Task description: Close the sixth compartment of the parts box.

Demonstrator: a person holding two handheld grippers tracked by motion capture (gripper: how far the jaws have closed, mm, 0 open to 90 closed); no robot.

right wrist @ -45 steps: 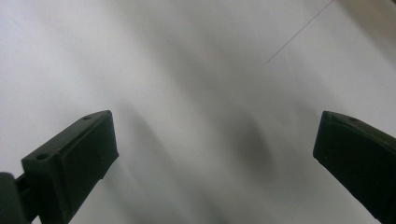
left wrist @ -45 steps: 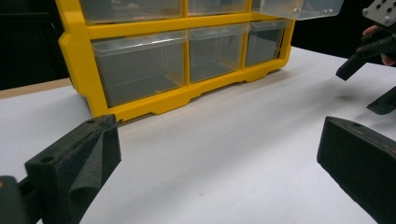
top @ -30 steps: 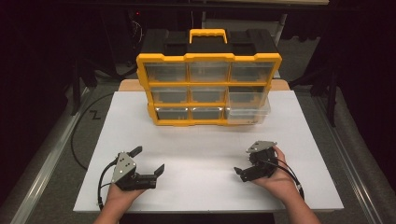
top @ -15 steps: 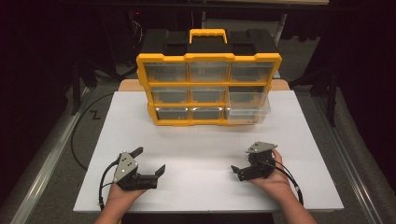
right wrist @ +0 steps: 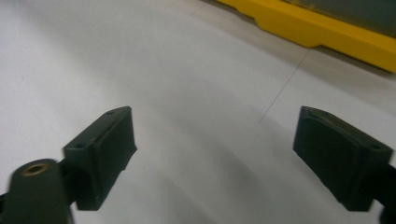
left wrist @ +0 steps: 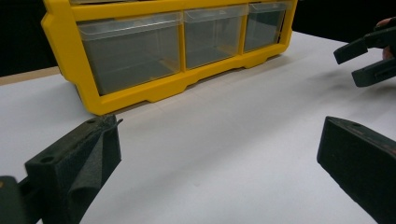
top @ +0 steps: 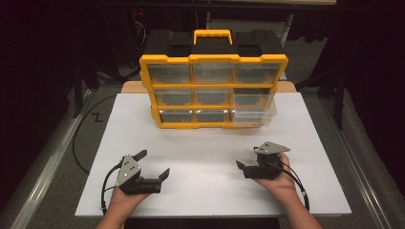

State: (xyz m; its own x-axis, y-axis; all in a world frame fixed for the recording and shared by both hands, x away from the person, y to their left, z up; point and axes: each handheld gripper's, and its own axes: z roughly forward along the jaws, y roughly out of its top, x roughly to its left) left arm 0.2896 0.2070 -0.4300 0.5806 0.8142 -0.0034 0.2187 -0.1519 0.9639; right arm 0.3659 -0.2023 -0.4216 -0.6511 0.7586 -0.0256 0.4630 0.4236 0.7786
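We hold the left hand-held gripper (top: 154, 165) low over the white worktop (top: 210, 148), near its front edge on our left, jaws spread wide with nothing between them. In the left gripper view the two black pads frame bare white surface, and beyond them stands the yellow organizer (left wrist: 140, 93) with its clear drawers.

On our right, the right hand-held gripper (top: 247, 159) sits just above the worktop too, pointing inward toward the middle. Its jaws have just been closing a little, yet they stand well apart, and the right gripper view shows plain white surface in the gap, with the organizer's yellow base in the far corner.

The organizer stands upright at the back of the worktop, well apart from both grippers. Its lower right drawer (top: 254, 109) juts out, pulled partly open.
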